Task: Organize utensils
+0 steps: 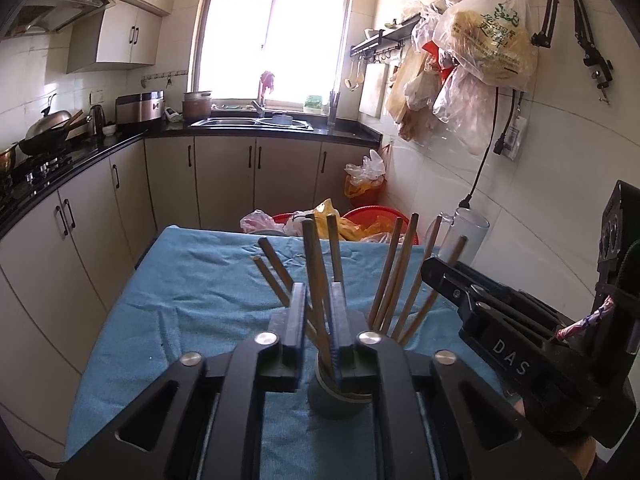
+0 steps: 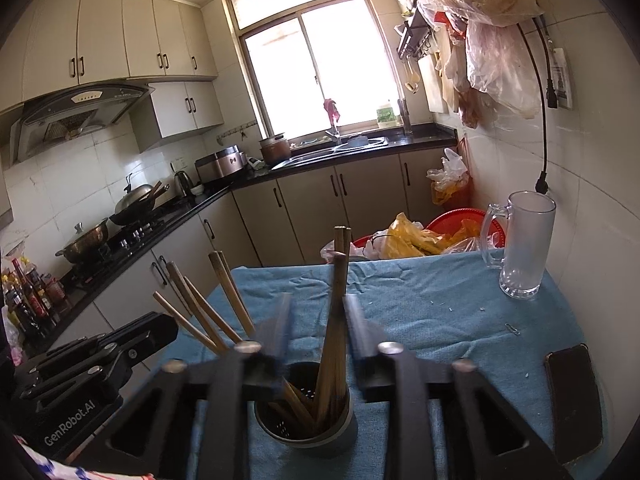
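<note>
A dark grey utensil holder point(image 2: 306, 424) stands on the blue cloth point(image 2: 440, 320) and holds several wooden chopsticks point(image 2: 332, 320); it also shows in the left wrist view point(image 1: 340, 400). My left gripper point(image 1: 319, 292) hangs over the holder with its jaws narrow around a few upright chopsticks point(image 1: 316, 272). My right gripper point(image 2: 316, 304) is above the holder with its jaws apart on either side of a chopstick bundle, and its fingers look blurred. The right gripper also shows in the left wrist view point(image 1: 436, 276), and the left gripper in the right wrist view point(image 2: 160, 328).
A glass mug point(image 2: 520, 244) stands at the table's far right. A dark phone point(image 2: 574, 400) lies at the right edge. Red basins with plastic bags point(image 2: 424, 236) sit beyond the table. Counter and cabinets point(image 2: 160, 248) run along the left.
</note>
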{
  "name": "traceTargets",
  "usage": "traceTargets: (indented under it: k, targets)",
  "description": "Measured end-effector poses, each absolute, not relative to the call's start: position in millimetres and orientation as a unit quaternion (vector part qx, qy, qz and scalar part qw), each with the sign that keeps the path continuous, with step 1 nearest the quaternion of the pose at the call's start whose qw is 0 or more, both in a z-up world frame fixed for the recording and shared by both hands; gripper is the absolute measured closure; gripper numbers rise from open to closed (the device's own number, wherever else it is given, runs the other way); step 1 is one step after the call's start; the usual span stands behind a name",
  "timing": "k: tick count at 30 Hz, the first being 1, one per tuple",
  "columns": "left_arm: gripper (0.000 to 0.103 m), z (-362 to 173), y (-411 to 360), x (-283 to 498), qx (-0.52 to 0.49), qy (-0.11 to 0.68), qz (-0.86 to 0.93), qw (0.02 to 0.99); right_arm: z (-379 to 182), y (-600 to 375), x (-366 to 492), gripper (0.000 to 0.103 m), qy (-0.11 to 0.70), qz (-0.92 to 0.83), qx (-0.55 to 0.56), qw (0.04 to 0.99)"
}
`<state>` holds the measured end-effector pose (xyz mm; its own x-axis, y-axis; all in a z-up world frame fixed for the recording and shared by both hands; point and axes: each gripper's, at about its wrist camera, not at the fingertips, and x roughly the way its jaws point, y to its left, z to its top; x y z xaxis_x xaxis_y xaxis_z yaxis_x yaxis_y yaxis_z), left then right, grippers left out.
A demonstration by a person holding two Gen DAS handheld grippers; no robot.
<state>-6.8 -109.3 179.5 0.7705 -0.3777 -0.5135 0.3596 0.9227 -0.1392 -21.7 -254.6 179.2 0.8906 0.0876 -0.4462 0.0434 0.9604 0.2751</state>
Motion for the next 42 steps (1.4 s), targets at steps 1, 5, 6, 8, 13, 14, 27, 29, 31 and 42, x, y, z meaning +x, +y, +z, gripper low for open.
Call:
traceTargets:
  k: [1, 5, 6, 8, 13, 14, 27, 29, 31, 42]
  targets:
    - [0.072, 180.7, -107.7, -9.1, -0.018, 0.275, -0.194, 0.941, 181.0, -253.6, -23.2, 0.061, 0.232, 0.010, 0.139, 0.963]
    - [0.058, 187.8, -101.0, -22.4, -0.014, 0.264, -0.188, 0.946, 189.9, -250.7, -31.5, 0.057, 0.224, 0.009, 0.133, 0.965]
    - [0.054, 189.5, -99.1, -26.3, -0.014, 0.263, -0.188, 0.946, 192.3, -250.5, -34.4, 0.056, 0.222, 0.008, 0.133, 0.966]
    - [0.047, 192.8, -93.5, -33.9, -0.017, 0.261, -0.186, 0.947, 196.4, -249.6, -41.1, 0.054, 0.218, 0.006, 0.132, 0.967]
    - [0.033, 202.1, -75.2, -53.9, -0.035, 0.257, -0.170, 0.951, 209.7, -244.9, -59.9, 0.050, 0.207, 0.002, 0.127, 0.970]
    - [0.032, 204.4, -70.4, -58.1, -0.042, 0.257, -0.167, 0.951, 212.4, -243.7, -64.5, 0.048, 0.204, 0.002, 0.125, 0.971]
    - [0.004, 228.7, -24.5, -121.7, -0.053, 0.214, -0.095, 0.971, 225.8, -231.2, -135.5, 0.039, 0.191, -0.010, 0.123, 0.974]
    - [0.001, 230.2, -20.0, -134.2, -0.044, 0.198, -0.074, 0.976, 222.9, -230.0, -144.6, 0.038, 0.194, -0.012, 0.124, 0.973]
    - [0.000, 231.3, -16.6, -148.0, -0.033, 0.182, -0.049, 0.981, 219.1, -228.2, -152.6, 0.038, 0.199, -0.012, 0.125, 0.972]
    - [0.000, 230.1, -7.6, -214.8, -0.006, 0.133, 0.000, 0.991, 184.4, -209.0, -195.4, 0.031, 0.233, -0.027, 0.114, 0.965]
